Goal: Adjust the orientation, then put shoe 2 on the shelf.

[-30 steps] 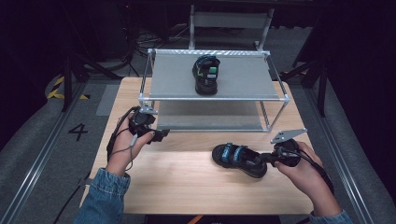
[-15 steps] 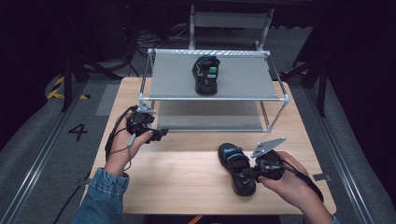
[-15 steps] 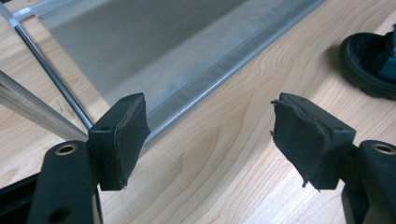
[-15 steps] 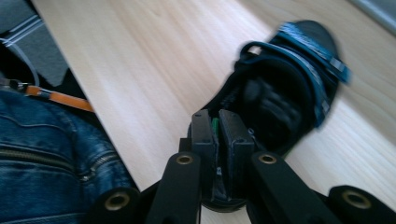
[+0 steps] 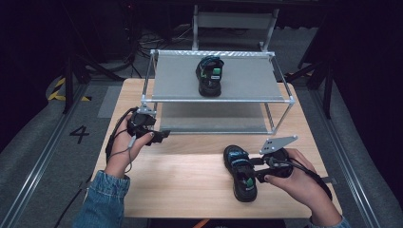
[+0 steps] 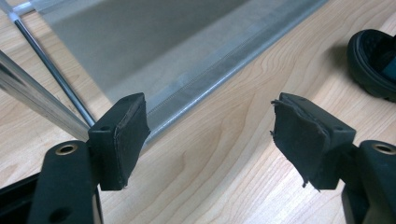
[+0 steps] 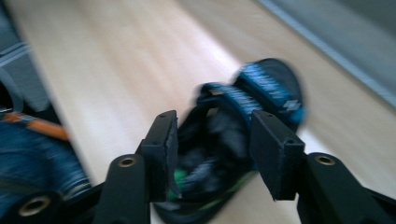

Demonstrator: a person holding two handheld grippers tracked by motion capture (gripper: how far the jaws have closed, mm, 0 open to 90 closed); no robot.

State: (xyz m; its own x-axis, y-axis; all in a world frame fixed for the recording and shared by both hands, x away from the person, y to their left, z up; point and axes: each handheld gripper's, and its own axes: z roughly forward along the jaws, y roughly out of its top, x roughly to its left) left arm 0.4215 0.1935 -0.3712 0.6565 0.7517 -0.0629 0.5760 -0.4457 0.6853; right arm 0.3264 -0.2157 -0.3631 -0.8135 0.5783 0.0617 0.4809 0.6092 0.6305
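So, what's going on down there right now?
Right gripper just opening, jaws astride sandal on table. Left gripper open, idle by rack. Nothing in the way.

Overhead light fell bright on my desk (image 5: pixel 190 185) while the surrounding floor stayed dark. My right gripper view was smeared with motion blur, the sandal (image 7: pixel 243 135) soft-edged. My left gripper view stayed sharp, with mild glare on the rack's shelf (image 6: pixel 154 42).

A black sandal (image 5: pixel 241 172) with blue straps lies flat on the wooden table (image 5: pixel 190 180).
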